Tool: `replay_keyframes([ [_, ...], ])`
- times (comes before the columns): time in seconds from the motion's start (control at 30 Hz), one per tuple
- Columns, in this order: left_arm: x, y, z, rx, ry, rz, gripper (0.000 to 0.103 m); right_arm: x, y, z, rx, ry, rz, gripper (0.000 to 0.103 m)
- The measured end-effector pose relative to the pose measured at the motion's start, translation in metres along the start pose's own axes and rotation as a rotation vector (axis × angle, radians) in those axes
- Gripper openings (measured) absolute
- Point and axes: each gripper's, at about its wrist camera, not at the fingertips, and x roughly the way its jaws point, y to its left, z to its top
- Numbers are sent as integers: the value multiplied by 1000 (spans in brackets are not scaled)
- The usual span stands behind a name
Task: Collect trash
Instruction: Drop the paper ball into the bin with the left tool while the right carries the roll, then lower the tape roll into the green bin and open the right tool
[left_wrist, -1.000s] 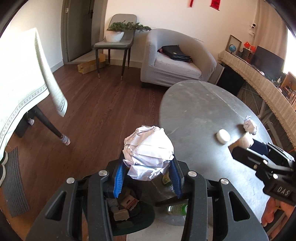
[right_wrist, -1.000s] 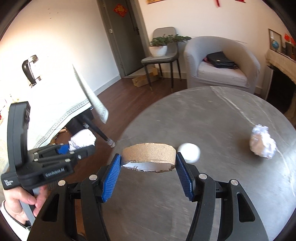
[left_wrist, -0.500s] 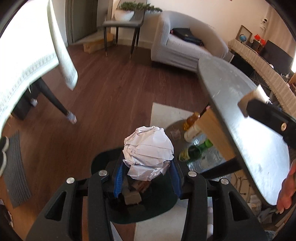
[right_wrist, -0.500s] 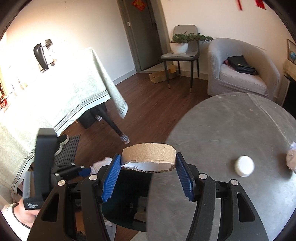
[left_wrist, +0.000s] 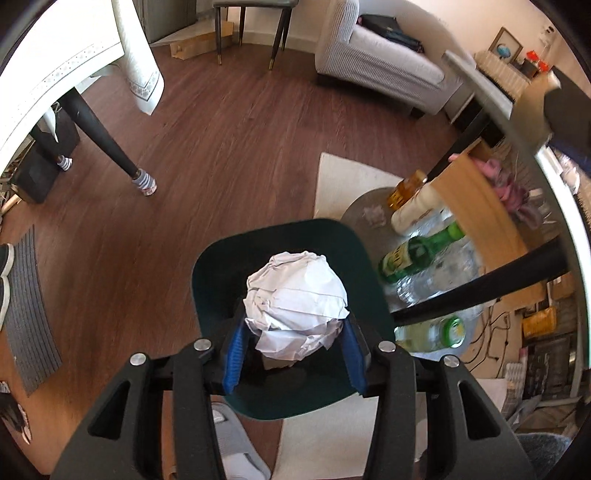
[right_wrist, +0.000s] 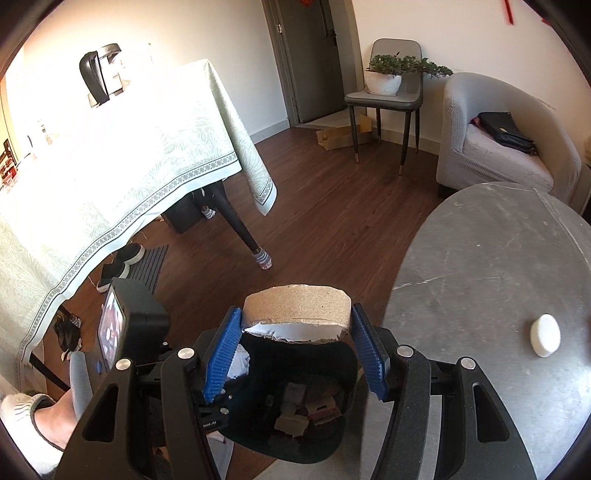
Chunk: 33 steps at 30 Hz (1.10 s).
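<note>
My left gripper (left_wrist: 293, 325) points down over a dark green bin (left_wrist: 218, 269) on the floor. A crumpled white paper ball (left_wrist: 295, 299) sits between its blue pads; the jaws are opening and the pads still touch the ball's sides. My right gripper (right_wrist: 295, 314) is shut on a brown cardboard roll (right_wrist: 295, 304), held above the same bin (right_wrist: 280, 452) beside the grey round table (right_wrist: 498, 277). Cardboard scraps lie inside the bin. The left gripper's black body (right_wrist: 133, 325) shows at the lower left of the right wrist view.
A white cap (right_wrist: 545, 334) lies on the table near its edge. Bottles (left_wrist: 417, 254) lie under the table beside the bin. A cloth-covered table (right_wrist: 129, 147), its leg (left_wrist: 107, 147), a chair and an armchair (right_wrist: 506, 140) surround the wood floor. A slippered foot (left_wrist: 236, 443) stands near the bin.
My left gripper sank from table height to just above the bin, still carrying the paper ball. My right gripper moved left off the table to the bin with the cardboard roll.
</note>
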Motion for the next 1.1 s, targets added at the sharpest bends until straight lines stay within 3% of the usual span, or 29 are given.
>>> replay_keyframes([
  [0.27,12,14,-11,-16,44,-21,55,25,15,-5,-19,50,13,60],
  [0.53,10,27,-14,-23,40,-13,57,41,33,-10,-69,69,-17,60],
  [0.8,2,45,-18,-23,21,-11,71,61,49,-9,-96,98,-14,60],
  [0.93,-3,49,-20,-8,12,-5,70,74,52,-13,-104,127,-23,60],
  [1.1,-14,55,-22,8,-17,-6,57,91,53,-18,-111,163,-44,60],
])
